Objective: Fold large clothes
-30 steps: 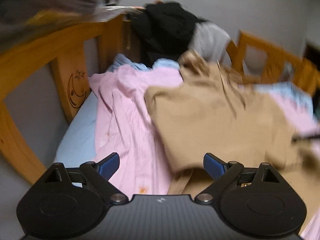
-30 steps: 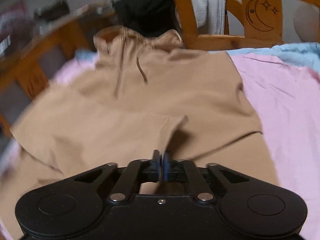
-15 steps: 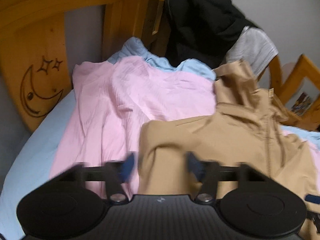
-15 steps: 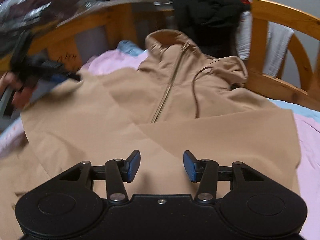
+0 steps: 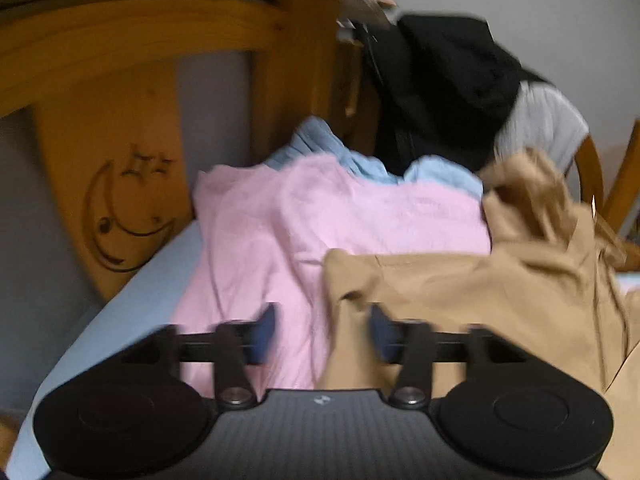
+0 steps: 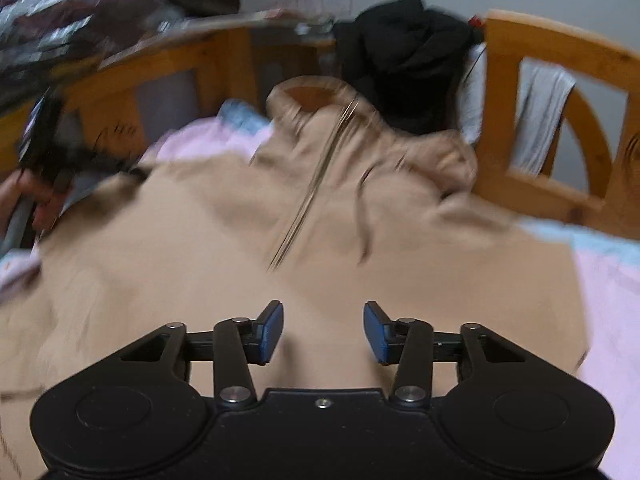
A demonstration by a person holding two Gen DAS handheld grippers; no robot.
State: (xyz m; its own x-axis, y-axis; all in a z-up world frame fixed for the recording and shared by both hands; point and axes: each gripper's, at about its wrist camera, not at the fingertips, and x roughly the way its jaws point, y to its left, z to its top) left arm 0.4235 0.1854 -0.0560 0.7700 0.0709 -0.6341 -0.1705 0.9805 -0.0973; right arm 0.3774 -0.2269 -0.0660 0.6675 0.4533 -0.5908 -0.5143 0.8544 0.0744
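A tan zip-up hoodie lies spread on the bed, hood toward the headboard. My right gripper hovers over its lower front; its jaws are opening, with only flat tan cloth below the gap. My left gripper is at the folded left edge of the hoodie. Its jaws are opening too: the tan edge lies in the gap near the right pad, with pink cloth beside it, and the pads do not press on it. In the right wrist view the left gripper and the hand holding it show at the far left.
A pink sheet and light blue cloth lie under the hoodie. A black garment and a grey one hang over the wooden bed frame, which has a carved moon. A wooden rail closes the right side.
The right gripper was shut on tan fabric; it has let go and now stands open. The left gripper swung to the hoodie's left edge, narrowed its jaws there, then widened them.
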